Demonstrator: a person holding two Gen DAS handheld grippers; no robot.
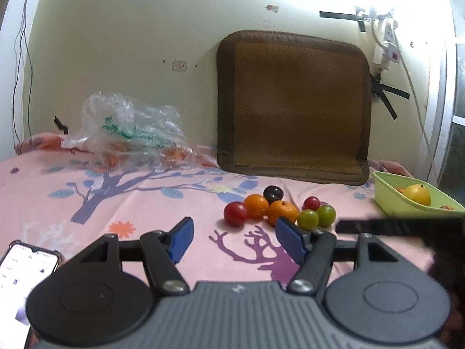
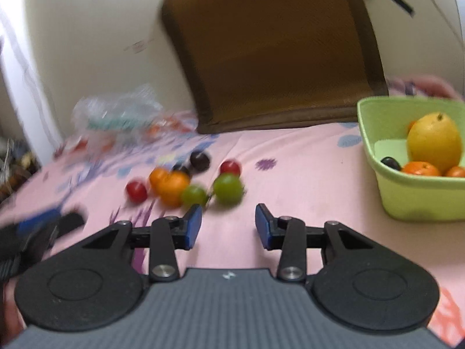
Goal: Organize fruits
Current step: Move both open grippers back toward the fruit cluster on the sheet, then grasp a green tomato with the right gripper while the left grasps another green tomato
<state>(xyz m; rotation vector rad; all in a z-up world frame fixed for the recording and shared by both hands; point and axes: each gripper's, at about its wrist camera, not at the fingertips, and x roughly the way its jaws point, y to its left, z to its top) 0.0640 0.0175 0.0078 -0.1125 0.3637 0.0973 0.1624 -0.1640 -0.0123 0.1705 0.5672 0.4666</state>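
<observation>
Several small fruits lie in a cluster on the pink sheet: a red one (image 1: 236, 213), two oranges (image 1: 283, 212), a dark plum (image 1: 273, 193), another red one (image 1: 311, 203) and two green ones (image 1: 308, 219). My left gripper (image 1: 234, 232) is open just short of them, nothing between its blue pads. A green basket (image 2: 412, 195) at the right holds a yellow pear (image 2: 435, 142), oranges and a dark fruit. My right gripper (image 2: 228, 218) is open and empty, just in front of the green fruits (image 2: 228, 188). The right wrist view is blurred.
A brown mat (image 1: 293, 104) leans on the wall behind the fruits. A crumpled clear plastic bag (image 1: 128, 133) lies at the back left. A lit phone (image 1: 23, 264) rests at the near left. The right gripper's black body (image 1: 401, 226) crosses the left wrist view near the basket (image 1: 386, 200).
</observation>
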